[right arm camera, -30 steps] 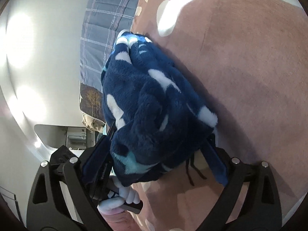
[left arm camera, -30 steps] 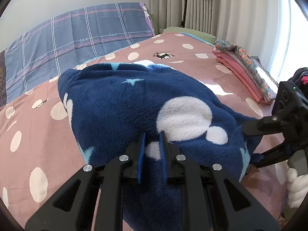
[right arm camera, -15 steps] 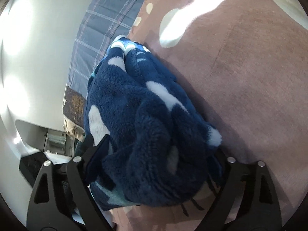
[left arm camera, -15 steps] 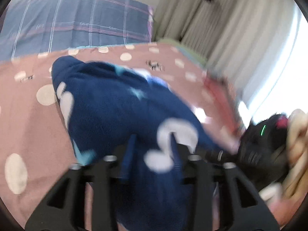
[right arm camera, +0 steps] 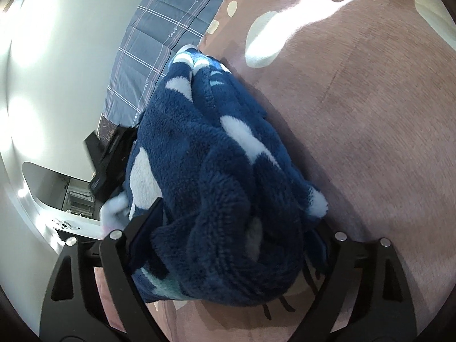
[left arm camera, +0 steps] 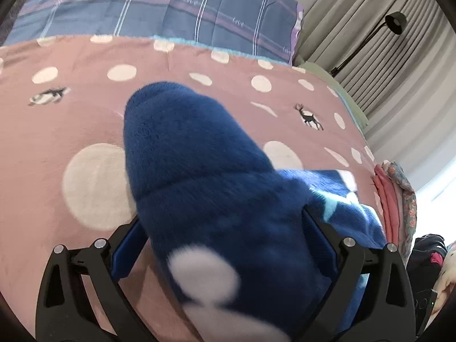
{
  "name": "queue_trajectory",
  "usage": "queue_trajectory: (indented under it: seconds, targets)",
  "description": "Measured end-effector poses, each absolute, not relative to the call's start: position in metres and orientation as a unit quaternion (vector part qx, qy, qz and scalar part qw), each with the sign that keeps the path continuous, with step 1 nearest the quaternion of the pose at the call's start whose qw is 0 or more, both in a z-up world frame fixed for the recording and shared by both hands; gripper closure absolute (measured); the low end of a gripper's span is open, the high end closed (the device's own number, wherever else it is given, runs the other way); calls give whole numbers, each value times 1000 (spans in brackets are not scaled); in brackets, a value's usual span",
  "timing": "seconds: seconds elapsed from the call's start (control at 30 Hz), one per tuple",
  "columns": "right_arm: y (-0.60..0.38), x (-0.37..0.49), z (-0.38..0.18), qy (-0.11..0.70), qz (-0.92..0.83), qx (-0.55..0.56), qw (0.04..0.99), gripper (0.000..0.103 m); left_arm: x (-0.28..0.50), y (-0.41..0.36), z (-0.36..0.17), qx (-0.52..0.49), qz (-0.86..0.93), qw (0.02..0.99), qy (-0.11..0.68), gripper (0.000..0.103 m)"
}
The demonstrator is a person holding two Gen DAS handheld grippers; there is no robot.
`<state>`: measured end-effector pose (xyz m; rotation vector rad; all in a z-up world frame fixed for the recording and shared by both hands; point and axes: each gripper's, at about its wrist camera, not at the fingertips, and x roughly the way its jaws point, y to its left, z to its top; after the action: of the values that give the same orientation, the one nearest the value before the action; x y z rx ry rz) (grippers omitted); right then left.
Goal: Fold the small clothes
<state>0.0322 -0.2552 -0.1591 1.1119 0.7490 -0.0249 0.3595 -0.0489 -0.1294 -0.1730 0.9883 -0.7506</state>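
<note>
The left gripper (left arm camera: 222,245) has swung across the bed and let go: a second ago it pinched the fleece edge tight, and now its jaws are opening wide with the blue fleece garment (left arm camera: 205,188) bunched between them, not pinched. The garment lies in a thick bundle on the pink spotted bedspread (left arm camera: 94,119). The right gripper (right arm camera: 230,245) also straddles the bundle (right arm camera: 216,171), fingers spread to either side. That looks like a fold just laid over. Next call: back both grippers off, then flatten or take another edge.
</note>
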Motion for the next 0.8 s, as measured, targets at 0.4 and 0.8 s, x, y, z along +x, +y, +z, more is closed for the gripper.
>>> queue_trajectory:
  seconds: [0.4,0.8]
  targets:
    - [-248,34,-123,339,20,450,826,54,308,-30,-60,-60,-369,852,368,54]
    - [-215,63,12,266,109,286,914,54,264,65,81,-78,-329,913,227,54]
